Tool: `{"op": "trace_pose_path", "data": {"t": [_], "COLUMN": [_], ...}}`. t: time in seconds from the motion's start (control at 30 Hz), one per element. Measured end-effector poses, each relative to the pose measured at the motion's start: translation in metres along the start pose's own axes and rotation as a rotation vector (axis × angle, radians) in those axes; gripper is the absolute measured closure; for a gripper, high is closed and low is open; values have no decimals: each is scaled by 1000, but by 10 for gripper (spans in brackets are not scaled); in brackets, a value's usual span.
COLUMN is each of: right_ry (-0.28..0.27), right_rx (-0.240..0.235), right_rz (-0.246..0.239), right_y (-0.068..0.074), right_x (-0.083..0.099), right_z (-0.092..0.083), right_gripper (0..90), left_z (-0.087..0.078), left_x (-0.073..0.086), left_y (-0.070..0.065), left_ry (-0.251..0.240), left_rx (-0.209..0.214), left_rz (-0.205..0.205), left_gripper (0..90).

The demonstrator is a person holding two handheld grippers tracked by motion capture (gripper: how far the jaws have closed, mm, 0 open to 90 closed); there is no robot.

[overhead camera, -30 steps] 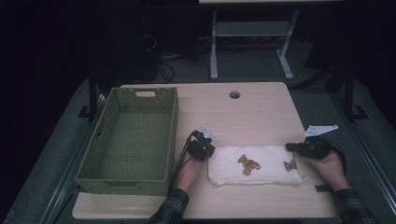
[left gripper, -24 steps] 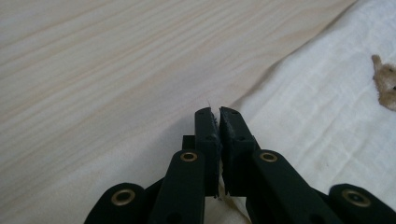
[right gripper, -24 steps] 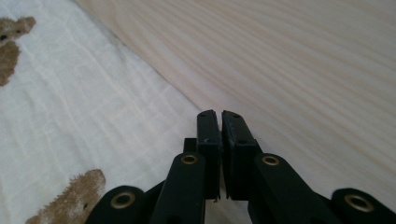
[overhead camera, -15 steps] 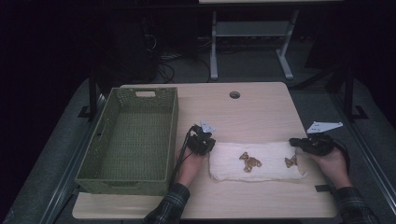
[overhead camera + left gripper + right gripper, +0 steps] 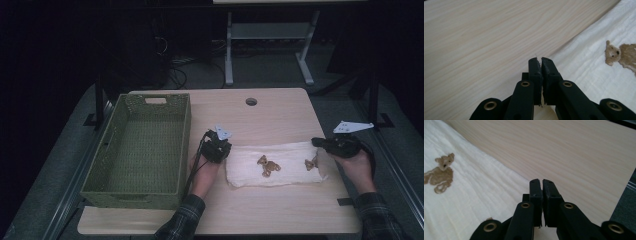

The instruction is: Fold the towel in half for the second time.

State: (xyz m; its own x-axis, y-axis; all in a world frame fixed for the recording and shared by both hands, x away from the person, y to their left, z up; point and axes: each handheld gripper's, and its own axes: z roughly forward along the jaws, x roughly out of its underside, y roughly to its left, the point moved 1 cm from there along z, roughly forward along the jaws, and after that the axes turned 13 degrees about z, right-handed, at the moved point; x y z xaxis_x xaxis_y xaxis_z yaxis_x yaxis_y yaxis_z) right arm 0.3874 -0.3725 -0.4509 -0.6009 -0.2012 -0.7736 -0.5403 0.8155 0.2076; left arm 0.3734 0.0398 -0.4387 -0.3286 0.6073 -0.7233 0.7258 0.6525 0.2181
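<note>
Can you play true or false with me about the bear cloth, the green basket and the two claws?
1. The white cloth has brown teddy bears on it. True.
2. The green basket is full of toys. False: nothing lies in it.
3. The left claw is wide open. False: its jaws are shut, at the cloth's left edge.
4. The right claw is shut too, at the cloth's right end. True.
5. The cloth lies inside the basket. False: it lies on the wooden table, to the right of the basket.
</note>
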Motion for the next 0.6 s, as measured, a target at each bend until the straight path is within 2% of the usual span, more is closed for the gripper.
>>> {"op": "trace_pose_path", "data": {"t": [0.13,0.3,0.6], "right_ry": [-28,-46,-52], "right_rx": [-10,-28,-70], "right_rz": [6,-2,-7], "right_y": [1,5,13], "right_x": [-5,-5,4], "right_z": [-4,-10,-20], "right_gripper": [864,864,863], "left_z": [-7,-16,-26], "left_x": [-4,-3,5], "left_y": [3,3,-3], "left_ry": [-28,-54,-62], "left_rx": [-18,-18,-4], "left_rz": [-7,-11,-19], "left_gripper": [864,863,863]}}
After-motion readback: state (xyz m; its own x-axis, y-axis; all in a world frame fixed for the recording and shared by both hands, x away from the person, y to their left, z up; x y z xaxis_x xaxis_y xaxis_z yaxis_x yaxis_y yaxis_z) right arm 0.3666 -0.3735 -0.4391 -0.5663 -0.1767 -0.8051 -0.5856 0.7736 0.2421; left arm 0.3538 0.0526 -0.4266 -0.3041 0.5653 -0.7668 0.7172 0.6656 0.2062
